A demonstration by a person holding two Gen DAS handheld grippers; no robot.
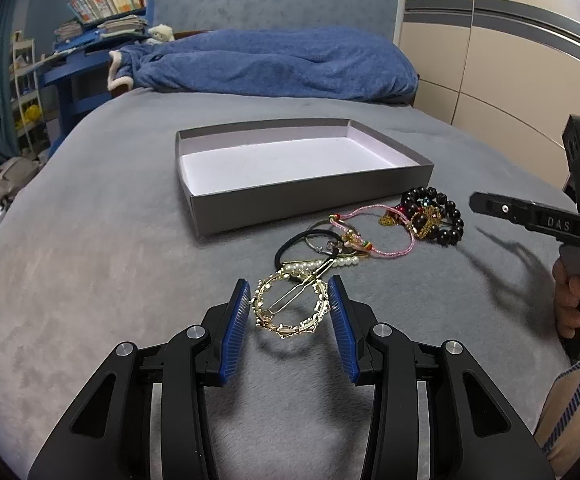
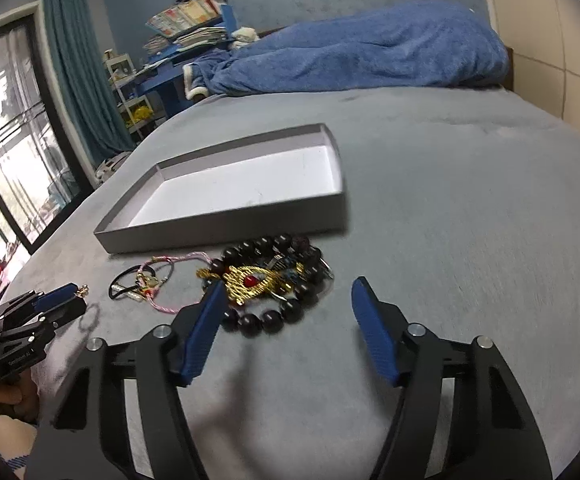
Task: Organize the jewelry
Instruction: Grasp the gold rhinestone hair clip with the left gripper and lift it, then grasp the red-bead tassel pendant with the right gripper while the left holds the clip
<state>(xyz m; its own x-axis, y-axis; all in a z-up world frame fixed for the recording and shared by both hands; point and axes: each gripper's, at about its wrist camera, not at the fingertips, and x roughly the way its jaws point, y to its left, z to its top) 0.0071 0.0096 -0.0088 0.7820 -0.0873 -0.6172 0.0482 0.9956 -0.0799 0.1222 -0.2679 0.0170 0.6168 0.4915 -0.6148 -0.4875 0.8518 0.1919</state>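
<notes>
**Gold ring clip held between my left pads, right jaws empty over the beads**

My left gripper [image 1: 289,300] is partly closed on a round gold filigree hair clip [image 1: 290,307]: its rim meets both blue ribbed pads [image 1: 237,312], and its shadow falls on the grey bed cover [image 1: 90,260] below. The clip's thin metal bar runs diagonally, from lower left toward upper right.

My right gripper [image 2: 286,308] stands wide, holding nothing. A bracelet of dark round beads [image 2: 274,316] with a gold chain piece [image 2: 250,284] lies on the cover ahead, just beside its left pad.

Between them lie a pink cord bracelet [image 1: 374,232], a black hair tie [image 1: 302,240] and a pearl strand [image 1: 330,264]. The shallow grey cardboard box [image 1: 310,200] sits just beyond the pile.
</notes>
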